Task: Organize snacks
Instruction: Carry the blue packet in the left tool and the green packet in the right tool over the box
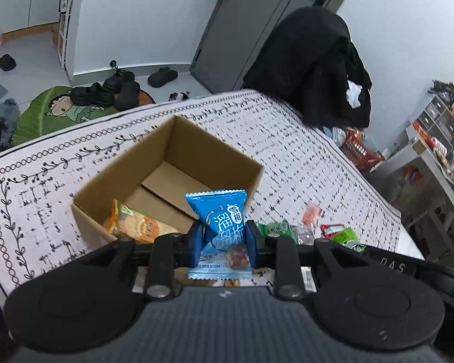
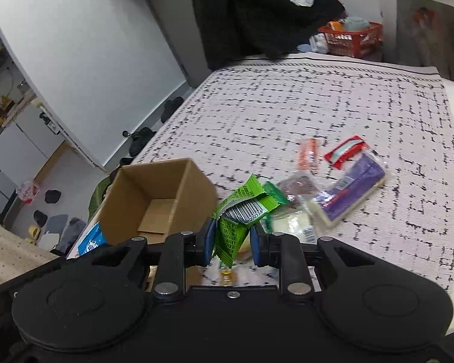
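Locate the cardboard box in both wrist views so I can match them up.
Left wrist: cardboard box sits centre-left, just beyond the left tongs, which are shut on a blue snack packet.
Right wrist: the box sits lower left, left of the right tongs, which are shut on a green snack packet.
Shared landmark: the black-and-white patterned cloth under the box.

Blue snack packet (image 1: 217, 220): large white Chinese characters 溜溜梅 down the front, with 雪梅 in a small round badge above them; fine print along the lower edge too small to read. Black gripper housing (image 1: 390, 267): pale letters "DAS". Green wrapper (image 2: 242, 211): white barcode panel, digits ending "000558"; other printing on it illegible.
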### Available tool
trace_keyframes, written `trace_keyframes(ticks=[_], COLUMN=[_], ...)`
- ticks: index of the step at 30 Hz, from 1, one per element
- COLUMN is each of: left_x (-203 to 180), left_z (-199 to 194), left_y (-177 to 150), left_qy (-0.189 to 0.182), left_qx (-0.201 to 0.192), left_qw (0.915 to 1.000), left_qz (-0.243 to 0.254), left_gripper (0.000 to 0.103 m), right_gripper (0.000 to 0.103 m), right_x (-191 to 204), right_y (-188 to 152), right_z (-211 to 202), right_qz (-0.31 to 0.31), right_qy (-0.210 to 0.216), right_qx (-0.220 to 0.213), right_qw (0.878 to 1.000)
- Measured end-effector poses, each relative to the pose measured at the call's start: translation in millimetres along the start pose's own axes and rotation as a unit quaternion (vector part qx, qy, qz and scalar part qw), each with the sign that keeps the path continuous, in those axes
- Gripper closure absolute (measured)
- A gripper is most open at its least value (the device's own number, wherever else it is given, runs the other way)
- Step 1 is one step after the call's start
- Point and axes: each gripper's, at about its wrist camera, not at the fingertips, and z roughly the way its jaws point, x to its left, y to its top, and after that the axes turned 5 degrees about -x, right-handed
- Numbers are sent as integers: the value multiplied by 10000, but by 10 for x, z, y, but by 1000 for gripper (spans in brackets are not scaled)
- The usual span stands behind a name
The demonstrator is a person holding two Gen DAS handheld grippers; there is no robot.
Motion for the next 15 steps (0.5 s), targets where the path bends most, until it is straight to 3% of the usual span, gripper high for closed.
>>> trace_keyframes(ticks=[15], left_x=[390], left_z=[57], left_y=[256], left_qy=[-8], left_qx=[-9], left_qw=[9997], left_qz=[-238], left_gripper=[75], right_gripper=[79], right_x=[522], right_y=[61], right_z=[139], right_qz=[-210], right_qy=[199], right_qx=[-10], right_qw=[9996])
